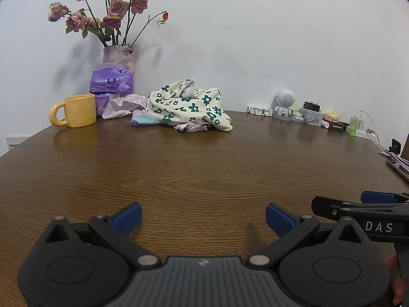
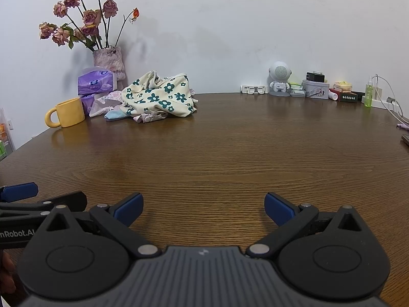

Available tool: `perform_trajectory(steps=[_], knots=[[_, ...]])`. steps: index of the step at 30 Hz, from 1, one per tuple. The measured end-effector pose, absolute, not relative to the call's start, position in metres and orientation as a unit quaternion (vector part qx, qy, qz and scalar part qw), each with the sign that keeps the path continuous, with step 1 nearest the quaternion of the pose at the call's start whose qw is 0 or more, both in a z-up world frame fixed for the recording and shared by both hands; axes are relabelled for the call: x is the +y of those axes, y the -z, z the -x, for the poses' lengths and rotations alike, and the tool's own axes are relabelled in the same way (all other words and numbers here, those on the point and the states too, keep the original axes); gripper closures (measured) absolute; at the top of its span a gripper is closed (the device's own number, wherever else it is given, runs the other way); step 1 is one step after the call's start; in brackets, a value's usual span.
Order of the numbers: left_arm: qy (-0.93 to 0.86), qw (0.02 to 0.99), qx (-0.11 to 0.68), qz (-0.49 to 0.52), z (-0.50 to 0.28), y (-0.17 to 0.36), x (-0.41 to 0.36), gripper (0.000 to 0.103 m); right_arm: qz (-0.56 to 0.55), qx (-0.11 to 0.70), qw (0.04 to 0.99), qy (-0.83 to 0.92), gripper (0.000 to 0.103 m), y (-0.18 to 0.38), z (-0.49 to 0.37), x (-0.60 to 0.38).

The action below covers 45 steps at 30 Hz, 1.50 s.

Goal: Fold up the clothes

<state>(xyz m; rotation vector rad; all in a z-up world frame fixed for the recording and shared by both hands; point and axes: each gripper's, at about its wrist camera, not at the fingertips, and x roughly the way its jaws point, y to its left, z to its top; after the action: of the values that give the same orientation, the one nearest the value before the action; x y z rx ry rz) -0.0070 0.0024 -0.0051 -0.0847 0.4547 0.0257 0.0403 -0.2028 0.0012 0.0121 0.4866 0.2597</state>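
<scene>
Left wrist view showed both tongs, left [image 1: 203,219] and right [image 2: 203,209], spread empty above bare desk [image 1: 204,163], likely readying to reach the flowered garment [image 1: 189,106] heaped far back beside the yellow mug [image 1: 76,114].

White letters "DAS" stand on the black body of the right tool [image 1: 378,199], at the lower right of the left wrist view. "nRobot.AI", cut off by the frame edge, stands on the left tool [image 2: 28,197] at the lower left of the right wrist view. Print on the purple tissue packs [image 2: 95,81] is too small to read.

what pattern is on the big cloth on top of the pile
Cream with dark teal flowers on the floral garment; clearest in the left wrist view.
</scene>
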Motion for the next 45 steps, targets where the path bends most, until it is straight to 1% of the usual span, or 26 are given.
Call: perform_trajectory(steps=[38, 45], knots=[[-0.014, 0.973, 0.225, 0.046, 0.0076, 0.0064, 0.0044, 0.000, -0.005, 0.240, 0.962, -0.127, 0.000, 0.0002, -0.0408, -0.2007], [-0.011, 0.970, 0.235, 0.054, 0.0049, 0.0058, 0.0067, 0.000, -0.004, 0.242, 0.962, -0.125, 0.000, 0.0005, -0.0409, -0.2002]])
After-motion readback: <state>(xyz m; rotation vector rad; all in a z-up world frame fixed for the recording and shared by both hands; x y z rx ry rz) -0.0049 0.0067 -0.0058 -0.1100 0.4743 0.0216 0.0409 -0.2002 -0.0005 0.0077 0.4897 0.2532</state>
